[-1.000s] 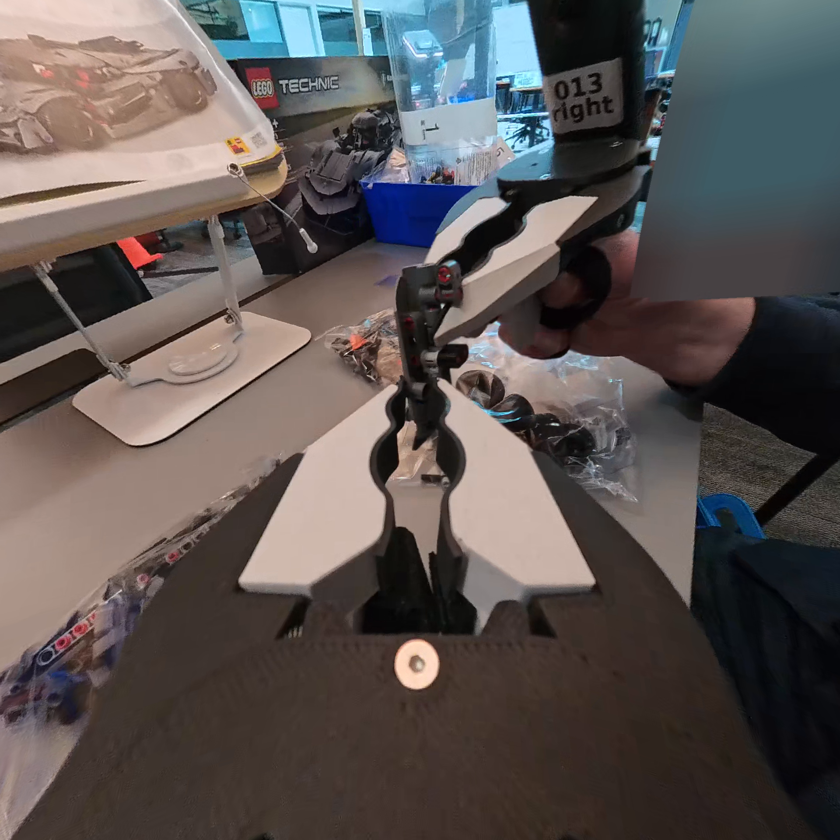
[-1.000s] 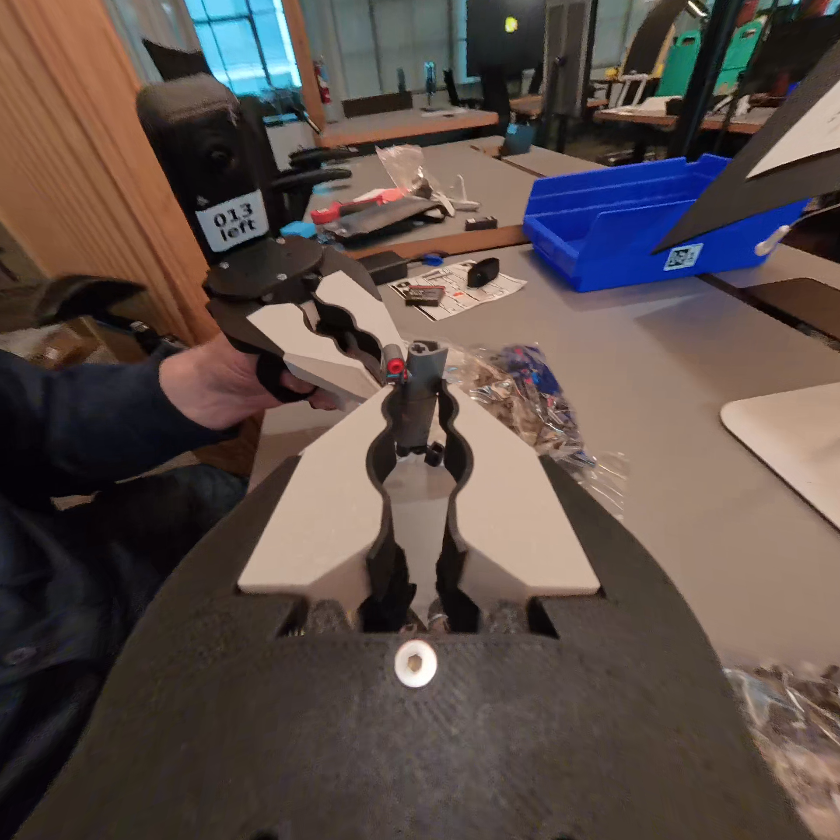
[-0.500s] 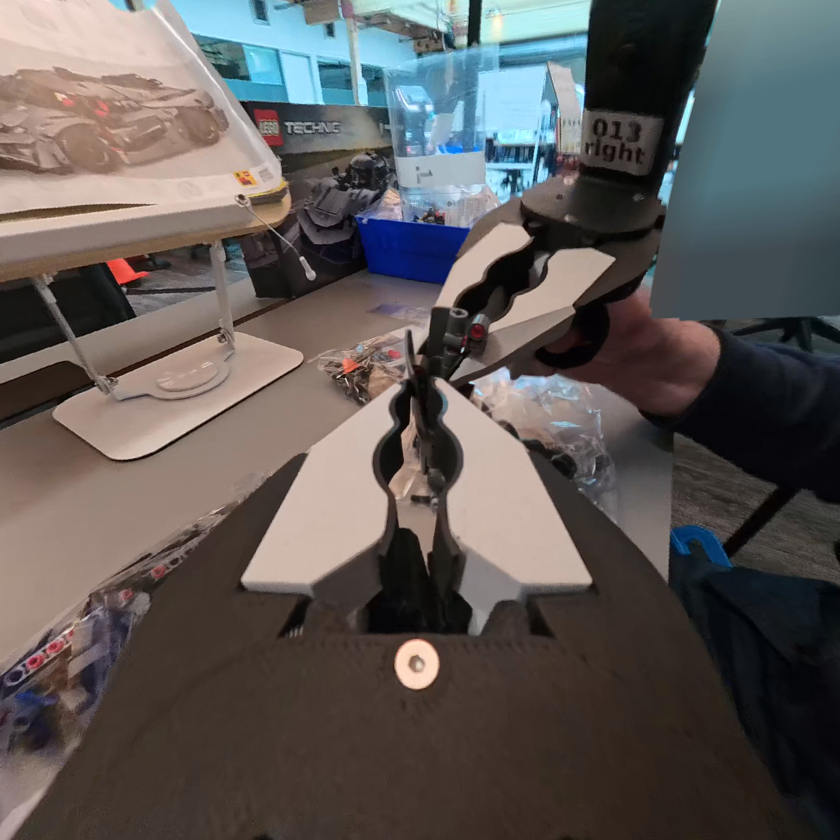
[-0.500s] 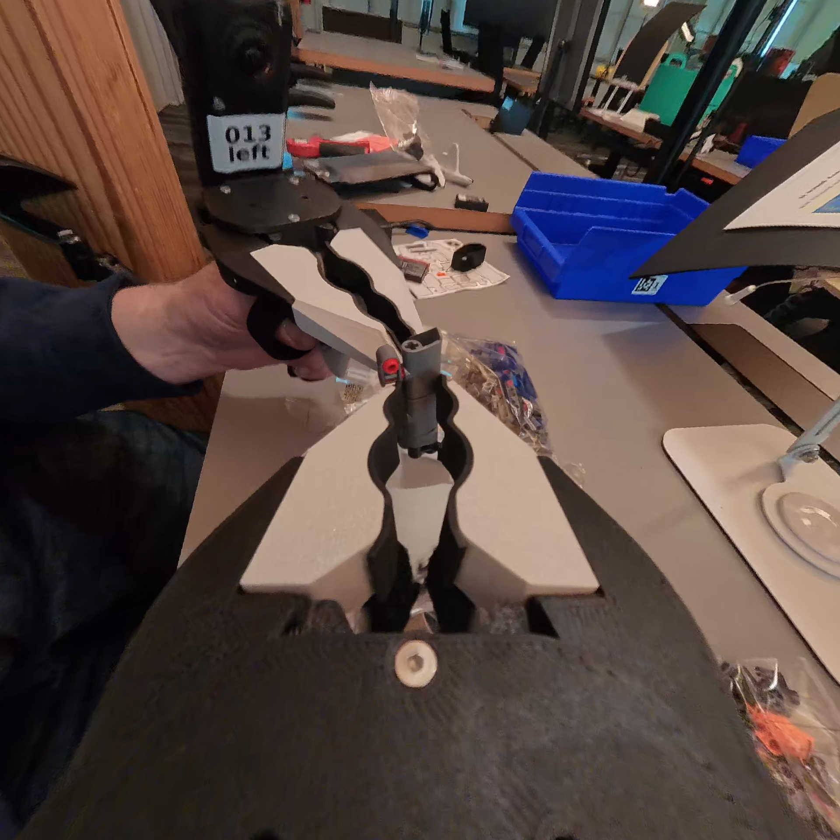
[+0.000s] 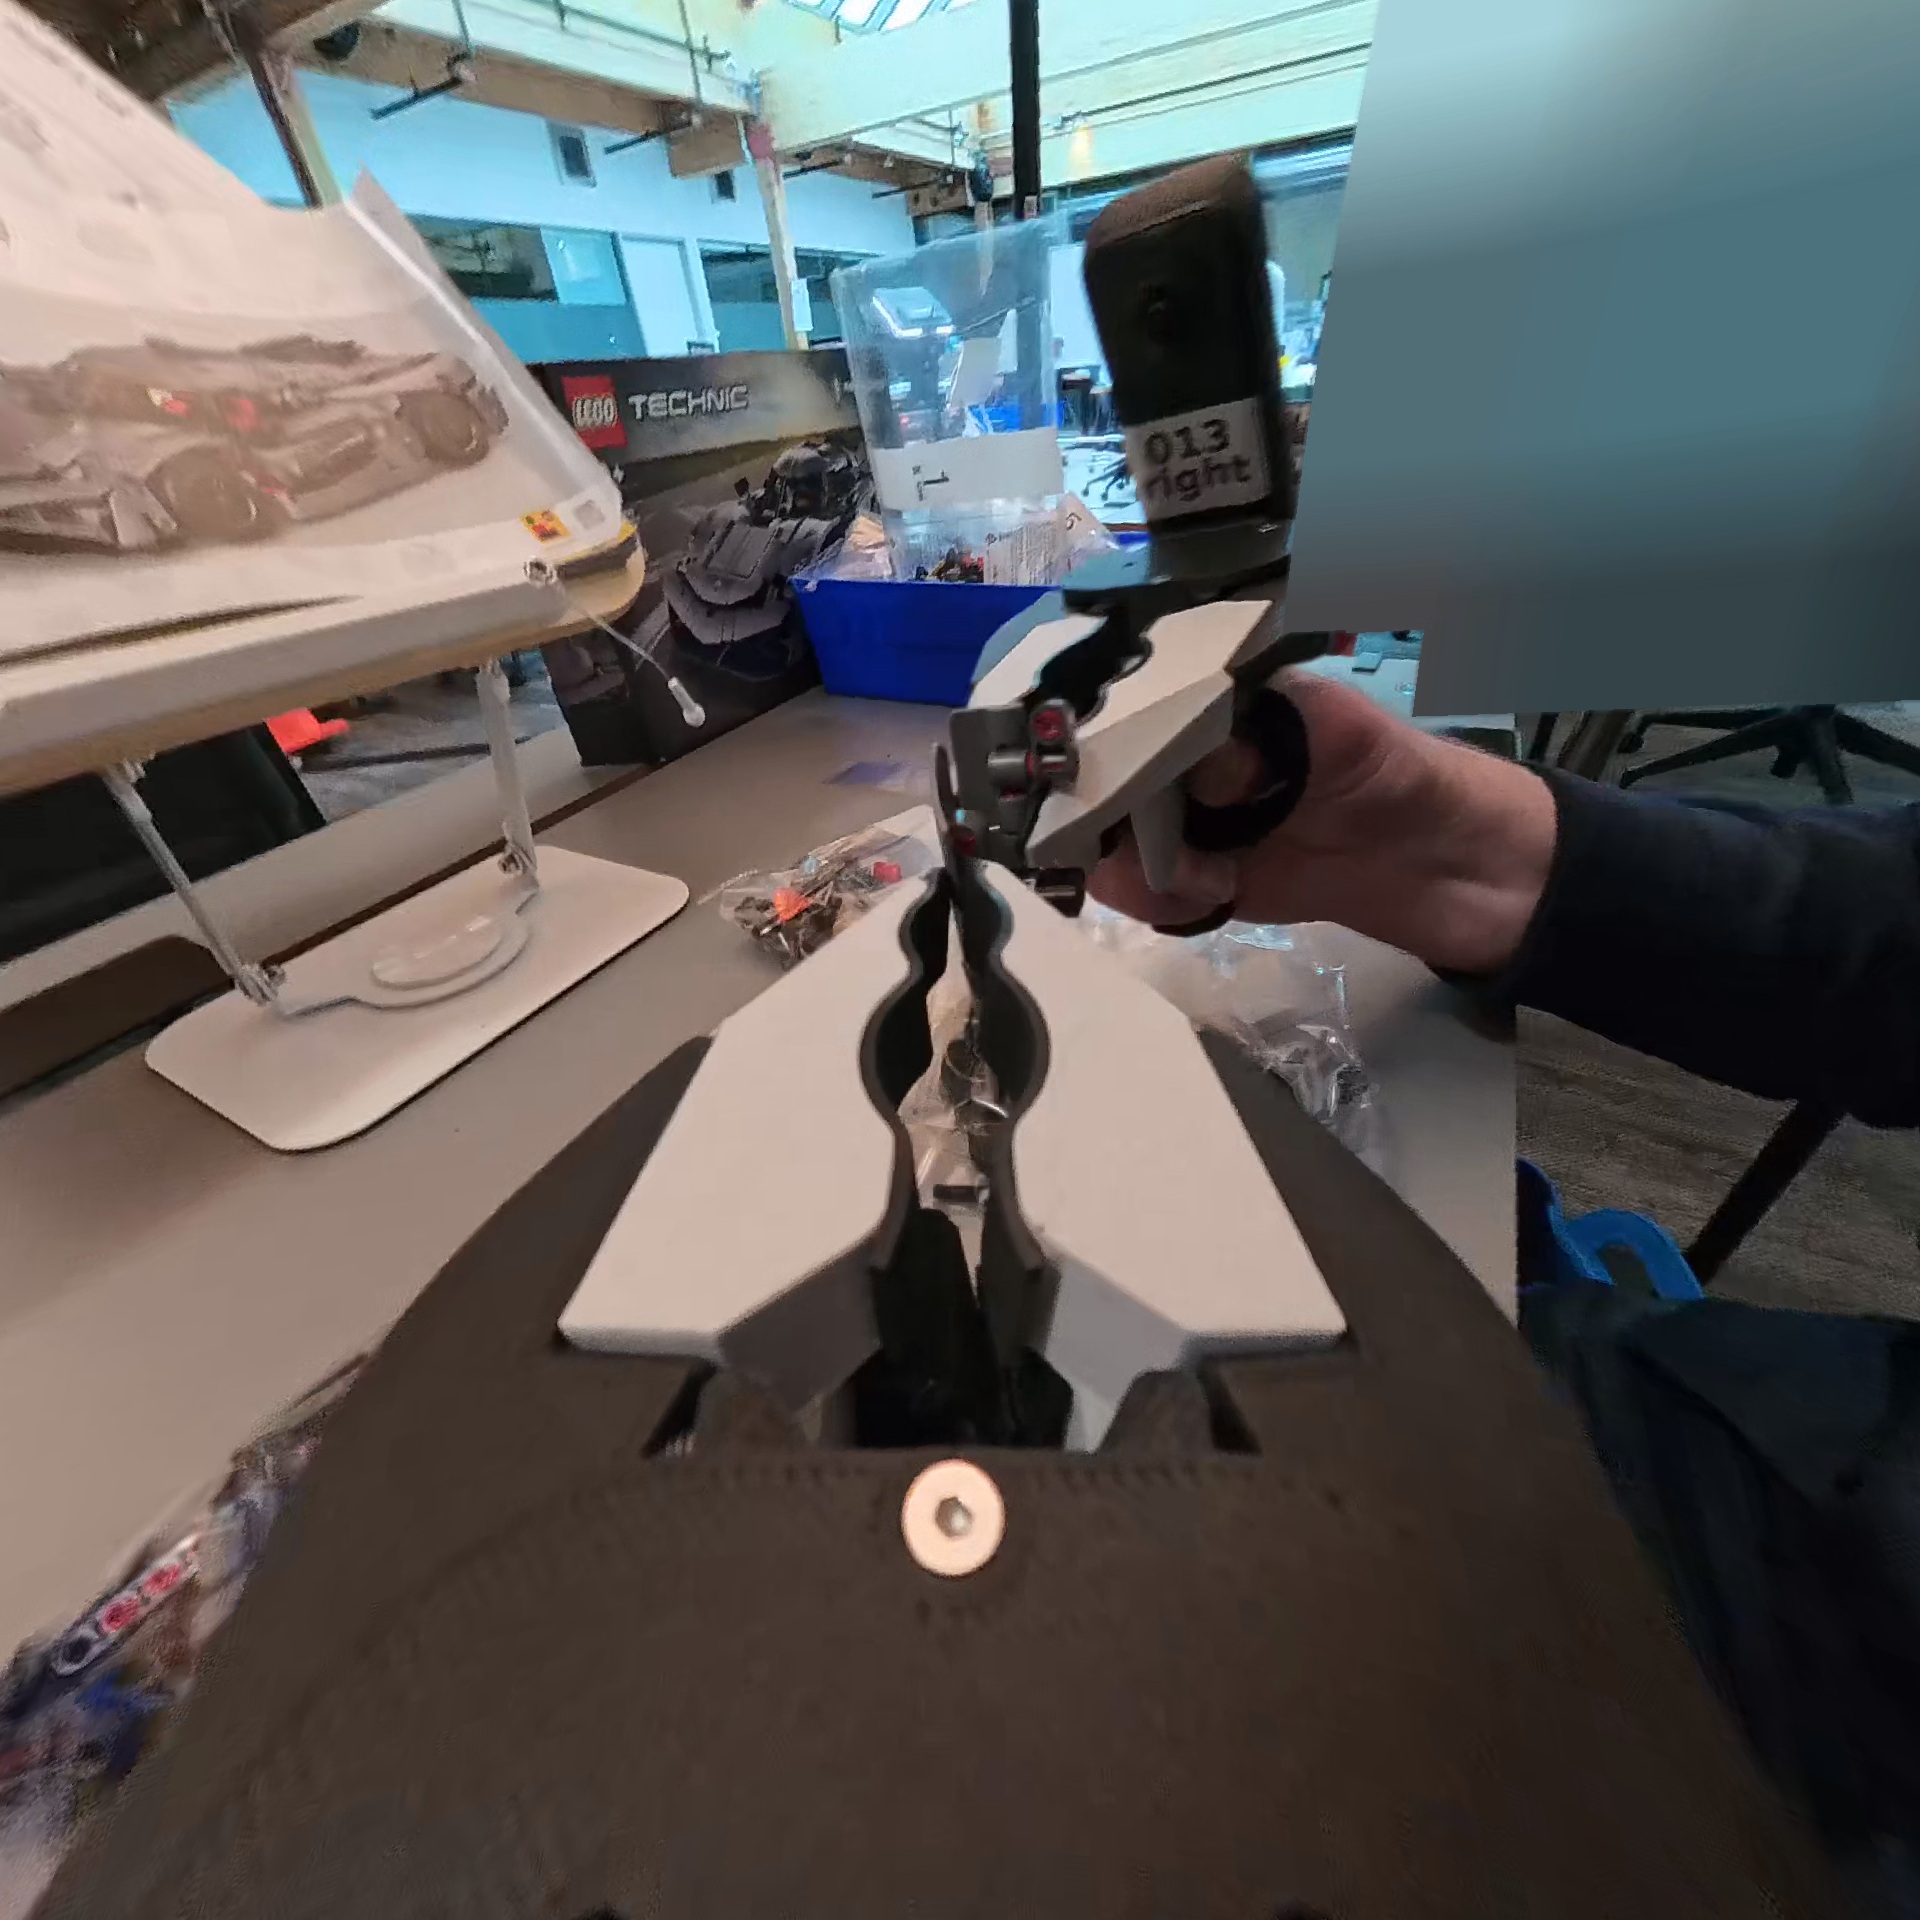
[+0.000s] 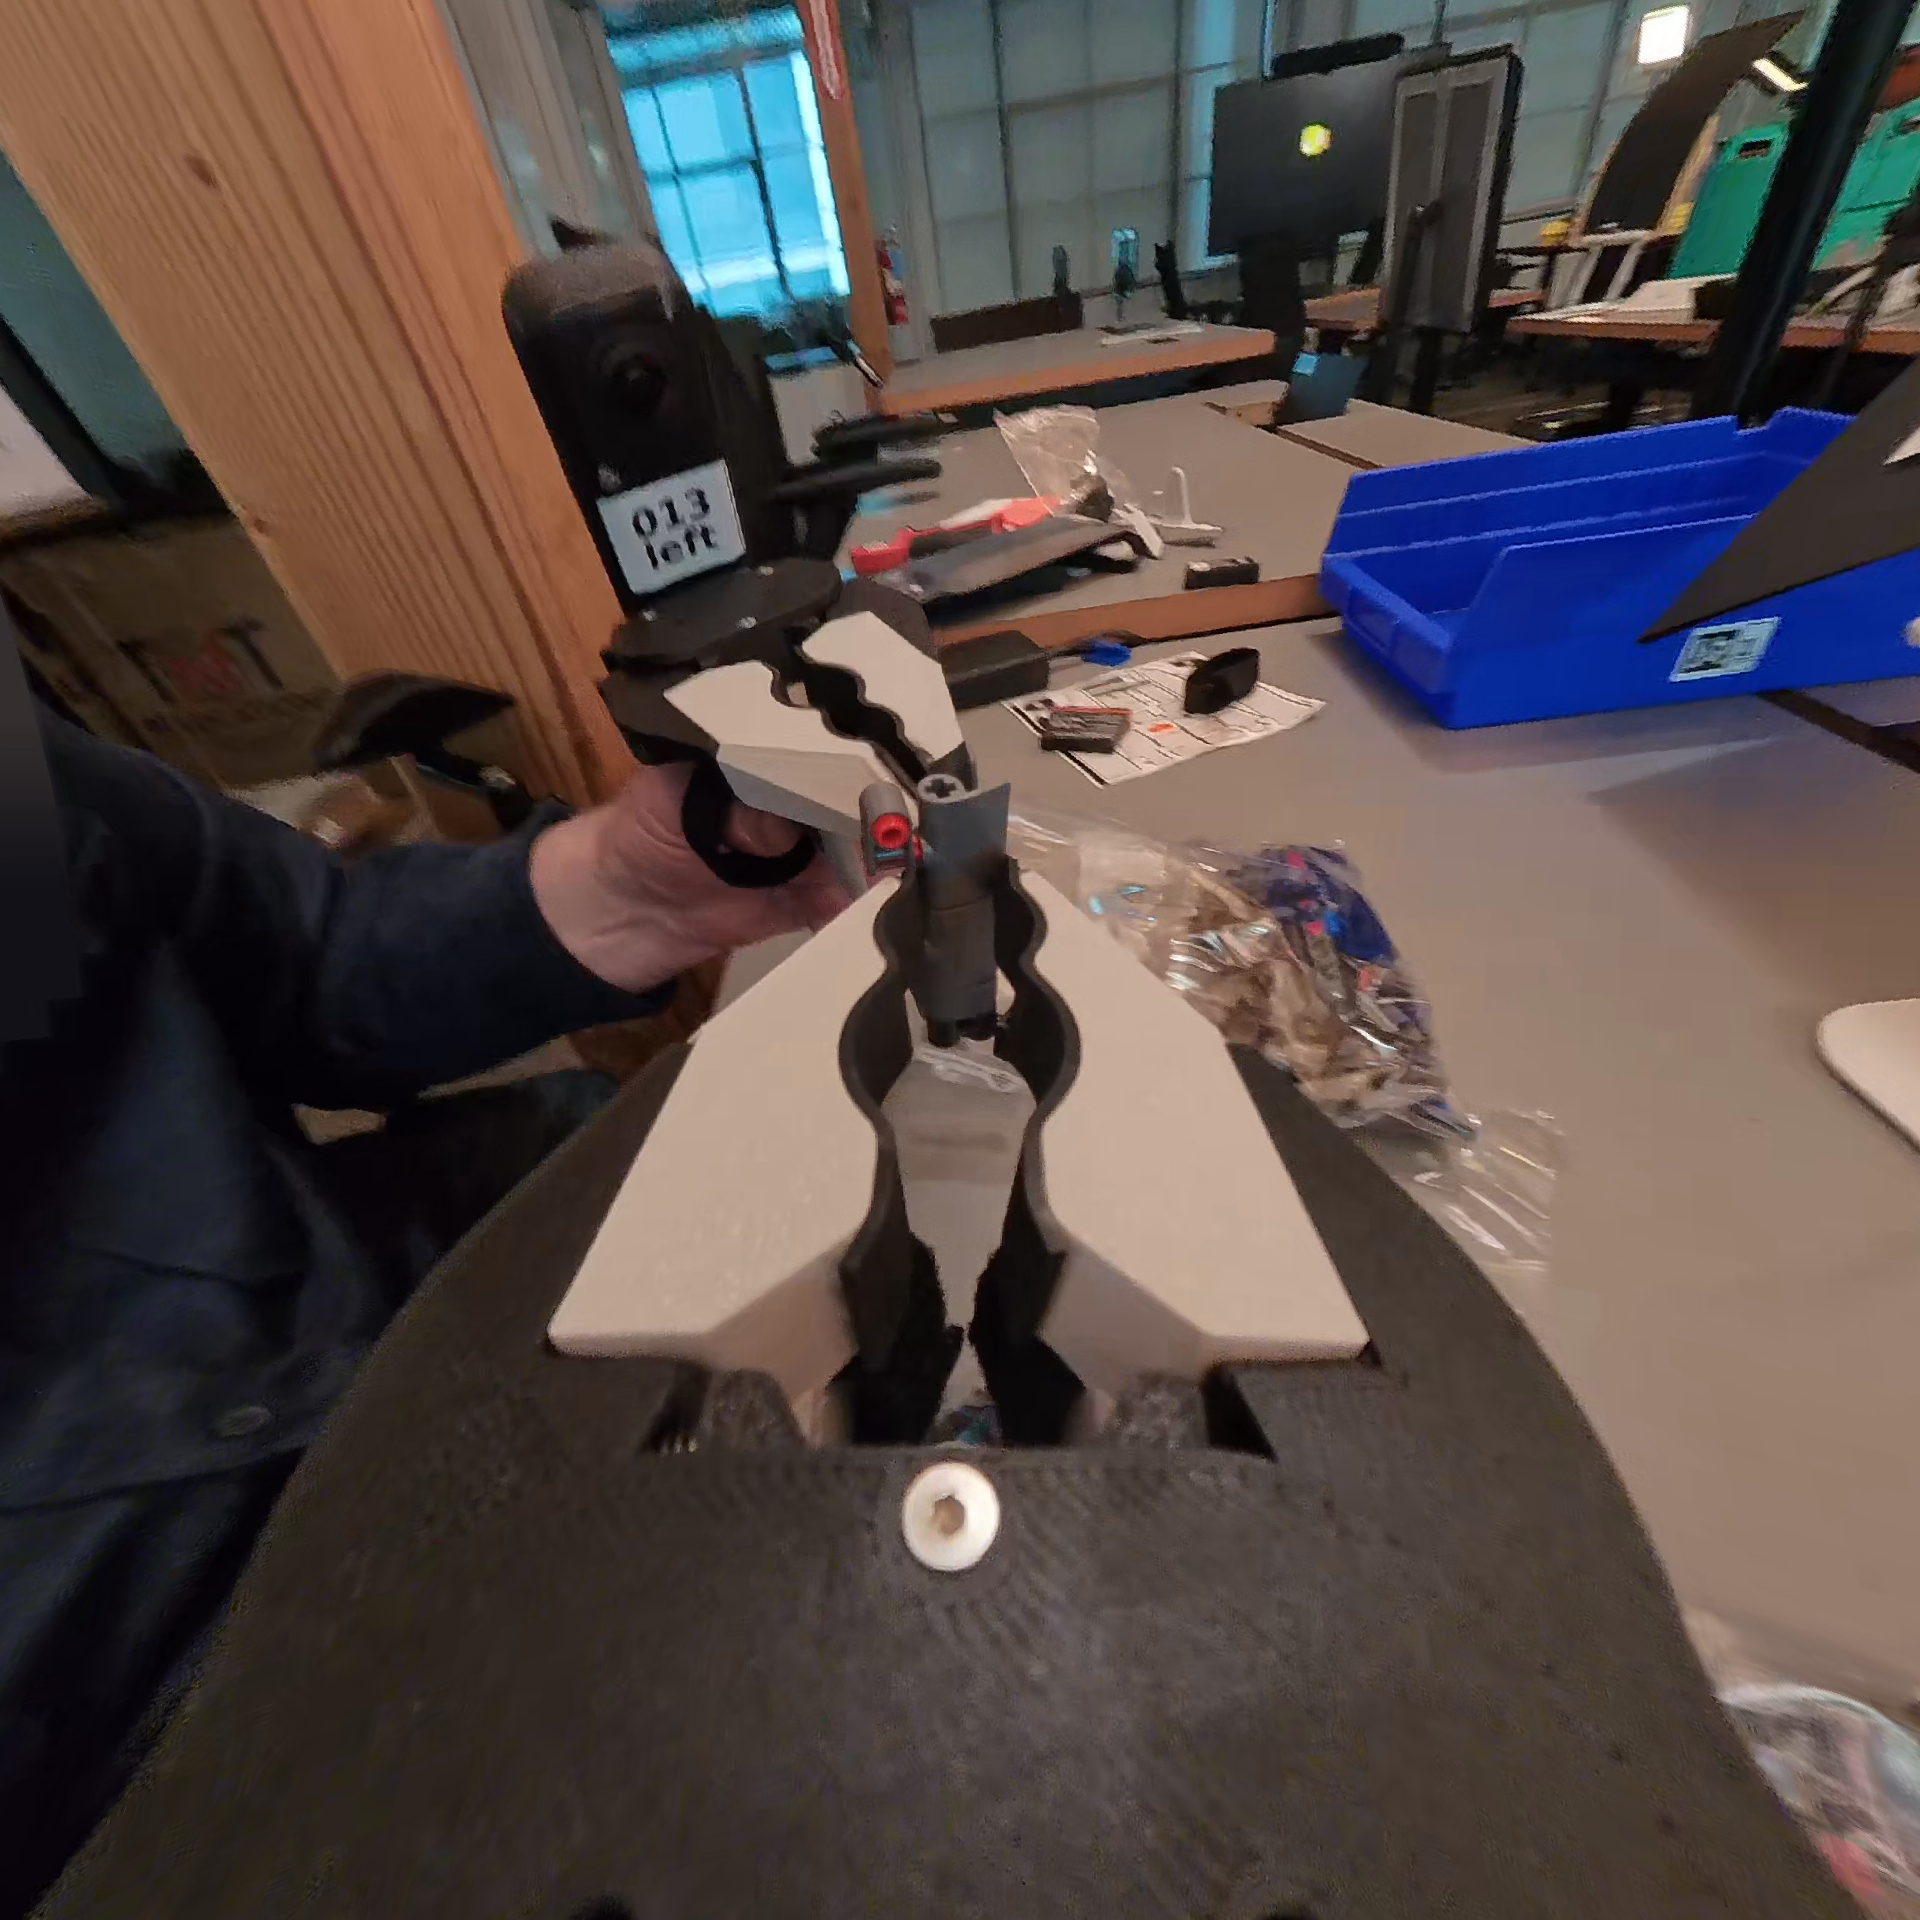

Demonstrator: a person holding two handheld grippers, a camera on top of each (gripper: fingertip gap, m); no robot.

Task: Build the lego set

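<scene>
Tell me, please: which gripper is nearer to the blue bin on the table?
Right, by a narrow margin. The right gripper is beyond the left gripper in the left wrist view, toward the blue bin. Both hang above the table, well short of it.

Printed white sticker (image 5: 1200, 468) on the right gripper (image 5: 992, 774) mast; a matching sticker (image 6: 670, 528) on the left gripper (image 6: 920, 795). Dark box (image 5: 727, 436): red logo, white lettering. Clear bag (image 5: 961, 478): printed white panel. Blue bin (image 6: 1538, 623): code label (image 6: 1720, 646). Leaflet (image 6: 1164, 717) on the table: print too small to read.
</scene>
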